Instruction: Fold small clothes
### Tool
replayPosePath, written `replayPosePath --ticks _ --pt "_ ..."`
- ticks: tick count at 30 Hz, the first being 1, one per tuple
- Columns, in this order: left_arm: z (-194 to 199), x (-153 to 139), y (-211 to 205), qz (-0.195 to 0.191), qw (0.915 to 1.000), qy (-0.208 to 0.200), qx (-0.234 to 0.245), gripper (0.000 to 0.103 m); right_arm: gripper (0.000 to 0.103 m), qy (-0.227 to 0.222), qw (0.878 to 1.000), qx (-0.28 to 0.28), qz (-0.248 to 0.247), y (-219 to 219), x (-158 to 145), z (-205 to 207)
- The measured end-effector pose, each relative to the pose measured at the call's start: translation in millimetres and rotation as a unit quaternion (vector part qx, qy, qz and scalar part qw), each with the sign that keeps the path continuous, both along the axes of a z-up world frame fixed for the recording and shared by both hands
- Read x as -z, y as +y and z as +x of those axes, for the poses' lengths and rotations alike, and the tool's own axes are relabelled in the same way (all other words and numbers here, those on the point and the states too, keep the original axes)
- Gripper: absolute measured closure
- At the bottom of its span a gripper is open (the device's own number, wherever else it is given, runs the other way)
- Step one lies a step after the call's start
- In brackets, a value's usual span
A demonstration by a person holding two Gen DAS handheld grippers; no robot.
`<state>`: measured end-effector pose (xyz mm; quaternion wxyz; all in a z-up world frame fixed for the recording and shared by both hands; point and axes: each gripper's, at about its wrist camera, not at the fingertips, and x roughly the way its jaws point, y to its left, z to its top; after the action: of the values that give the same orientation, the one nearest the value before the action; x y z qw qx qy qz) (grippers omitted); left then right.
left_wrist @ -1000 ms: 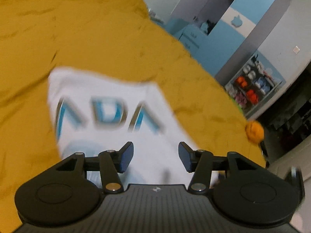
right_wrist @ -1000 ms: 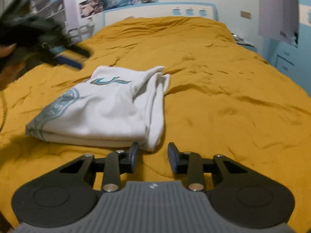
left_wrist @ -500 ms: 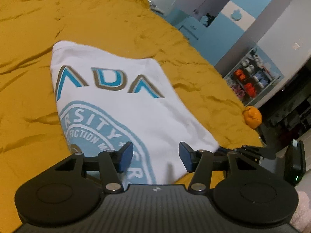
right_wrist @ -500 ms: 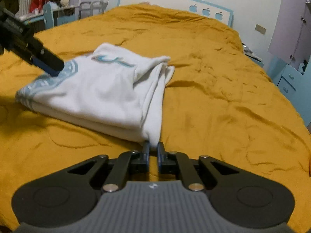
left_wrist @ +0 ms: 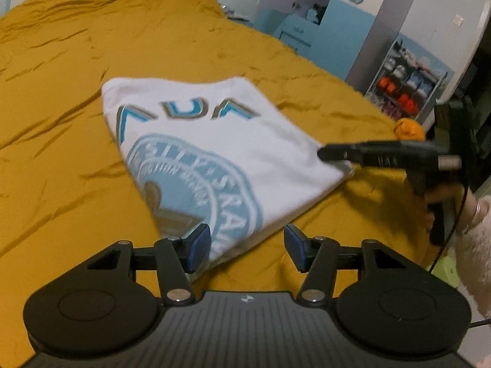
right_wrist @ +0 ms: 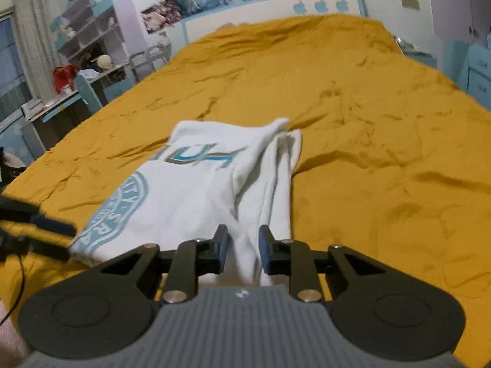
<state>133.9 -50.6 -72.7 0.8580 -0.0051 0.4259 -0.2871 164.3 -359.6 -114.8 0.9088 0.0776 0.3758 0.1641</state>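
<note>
- On the mustard-yellow quilted bedspread point(left_wrist: 76, 98) point(right_wrist: 353, 122), a folded white cotton T-shirt with a blue round crest and blue-brown lettering point(left_wrist: 214, 153) point(right_wrist: 190, 190) is laid flat, print side up.
- Left gripper point(left_wrist: 247, 250) is held low at the near edge of the shirt; its jaws are spread wide, and the near corner of the shirt is seen between them. The left blue pad overlaps the fabric edge in the view; contact cannot be confirmed. Nothing is clamped.
- Right gripper point(right_wrist: 244, 253) is positioned at the shirt's right-hand near corner. Its jaws are partly parted, with a bunched fold of white fabric lying between the blue pads. Whether the pads are actually pressing the fabric cannot be told; gaps are seen on both sides of the fold.
- In the left wrist view, the right gripper point(left_wrist: 333, 155) is seen side-on with its tip at the shirt corner, the fingers appearing stacked together at this angle.
- In the right wrist view, the left gripper point(right_wrist: 52, 233) is blurred at the shirt's left edge.
- A small orange rounded object point(left_wrist: 409, 130) is seen at the far bed edge, well apart from the shirt.
</note>
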Motion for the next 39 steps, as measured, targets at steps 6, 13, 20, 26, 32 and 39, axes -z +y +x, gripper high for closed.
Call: replayPosePath --ticks 6,13,20,26,32,39 --pt "4.8 11.0 8.0 -0.017 0.9996 0.015 -0.019 0.038 0.071 0.031 0.997 0.031 0.057 -7.0 8.7 12.7" --pt "4.2 10.9 6.2 -0.011 0.9996 0.018 -0.020 0.033 0.084 0.036 0.995 0.024 0.084 -4.2 11.8 19.7" --pt "3.7 6.6 1.2 -0.004 0.9996 0.011 -0.024 0.031 0.103 0.009 0.995 0.045 0.090 -8.7 -10.0 15.6" --pt "10.7 3.8 -2.8 -0.043 0.9985 0.025 -0.023 0.031 0.103 0.020 0.994 0.057 0.095 -29.5 -11.3 13.9" --pt "8.1 9.4 -3.3 -0.037 0.9989 0.020 -0.023 0.031 0.103 0.050 0.989 0.081 0.110 -36.2 27.4 9.2" --pt "16.4 14.4 4.3 -0.041 0.9976 0.039 -0.040 0.028 0.090 -0.010 0.997 0.043 0.062 -22.9 -7.1 7.4"
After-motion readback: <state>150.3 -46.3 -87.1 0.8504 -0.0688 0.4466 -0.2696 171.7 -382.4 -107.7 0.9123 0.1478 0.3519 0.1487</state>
